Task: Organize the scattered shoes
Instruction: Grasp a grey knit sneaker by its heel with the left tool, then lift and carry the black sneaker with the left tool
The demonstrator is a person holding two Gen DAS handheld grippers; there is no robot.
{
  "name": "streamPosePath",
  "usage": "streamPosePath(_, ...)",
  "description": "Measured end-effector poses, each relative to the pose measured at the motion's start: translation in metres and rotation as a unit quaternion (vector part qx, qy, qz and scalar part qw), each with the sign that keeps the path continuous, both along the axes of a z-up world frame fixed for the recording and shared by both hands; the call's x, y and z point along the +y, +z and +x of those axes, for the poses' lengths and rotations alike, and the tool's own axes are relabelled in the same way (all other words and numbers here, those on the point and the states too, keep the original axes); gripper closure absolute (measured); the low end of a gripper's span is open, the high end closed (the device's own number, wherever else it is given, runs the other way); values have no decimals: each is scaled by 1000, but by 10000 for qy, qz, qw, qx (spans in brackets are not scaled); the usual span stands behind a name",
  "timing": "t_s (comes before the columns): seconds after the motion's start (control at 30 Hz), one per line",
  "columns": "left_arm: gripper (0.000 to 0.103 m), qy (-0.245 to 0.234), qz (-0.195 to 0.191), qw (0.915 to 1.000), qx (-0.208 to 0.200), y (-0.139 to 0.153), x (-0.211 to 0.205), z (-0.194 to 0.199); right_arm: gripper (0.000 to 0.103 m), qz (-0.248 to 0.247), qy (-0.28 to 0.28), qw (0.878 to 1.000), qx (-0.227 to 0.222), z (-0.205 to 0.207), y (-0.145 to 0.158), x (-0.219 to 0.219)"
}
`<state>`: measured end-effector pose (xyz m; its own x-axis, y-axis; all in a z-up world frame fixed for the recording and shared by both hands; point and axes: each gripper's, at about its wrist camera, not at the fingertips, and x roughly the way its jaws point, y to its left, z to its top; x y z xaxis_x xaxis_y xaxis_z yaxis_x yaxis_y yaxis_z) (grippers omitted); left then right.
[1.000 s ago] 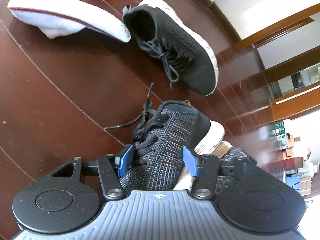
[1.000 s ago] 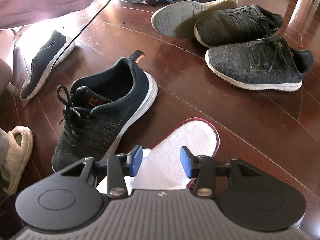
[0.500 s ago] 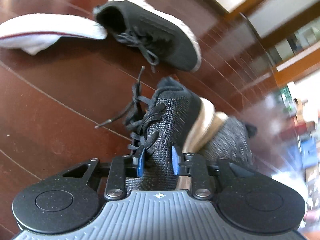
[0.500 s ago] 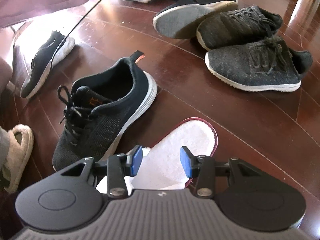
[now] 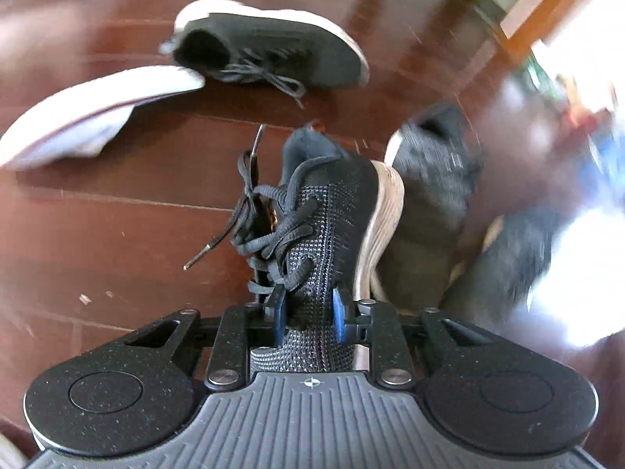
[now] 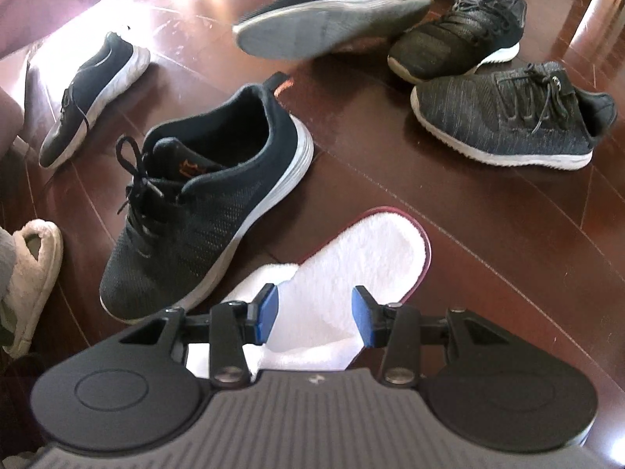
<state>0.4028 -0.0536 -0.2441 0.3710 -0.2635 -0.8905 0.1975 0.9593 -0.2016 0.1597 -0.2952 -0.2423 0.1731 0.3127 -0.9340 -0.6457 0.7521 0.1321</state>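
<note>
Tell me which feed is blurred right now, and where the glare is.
Left wrist view: motion blur, worst at the right edge, where bright light washes out the background; the claw and its gripped sneaker stay sharp. Right wrist view: mostly sharp, with the slipper clear between the claw pads; blur only on the lifted sneaker's sole, glare on the floor at top.

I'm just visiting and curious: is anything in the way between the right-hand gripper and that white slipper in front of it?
Nothing visible. The right gripper is open, and the white slipper already lies between its fingers, with no object in between. The nearest thing, a black sneaker, lies just left of the slipper, close to the left finger.
</note>
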Motion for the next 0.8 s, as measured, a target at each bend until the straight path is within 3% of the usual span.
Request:
streamPosePath(0.17, 73, -1092, 895, 9900, -21, 0, 5, -19, 58, -28, 60, 10000, 14, 4, 4, -21)
streamPosePath(0.27, 66, -1359, 918, 9864, 127, -5, 19, -27, 58, -32, 50, 10000, -2, 4, 7, -29)
streamPosePath(0.3, 59, -1368, 865, 9867, 171, -5, 23, -30, 58, -38, 45, 10000, -4, 3, 8, -32)
streamPosePath(0.37, 57, -1246, 659, 9899, 178, -3, 31, -34, 58, -53, 39, 10000, -8, 2, 10, -36)
streamPosePath(0.47, 27, -786, 21, 9969, 21, 11, 39, -34, 58, -69, 34, 10000, -24, 0, 14, -39)
streamPosePath(0.53, 24, -506, -153, 9985, -135, 19, 38, -30, 58, -78, 24, 10000, -31, -1, 15, -40)
streamPosePath(0.67, 23, -252, 243, 9990, -284, 18, 24, -20, 58, -109, 18, 9999, -33, -2, 17, -41)
streamPosePath(0.73, 23, -139, 607, 9979, -173, 4, 14, -12, 58, -118, -3, 9999, -36, -2, 17, -42)
streamPosePath(0.8, 22, 45, 705, 9975, -98, -4, 12, -7, 58, -114, -17, 9999, -41, -2, 17, -41)
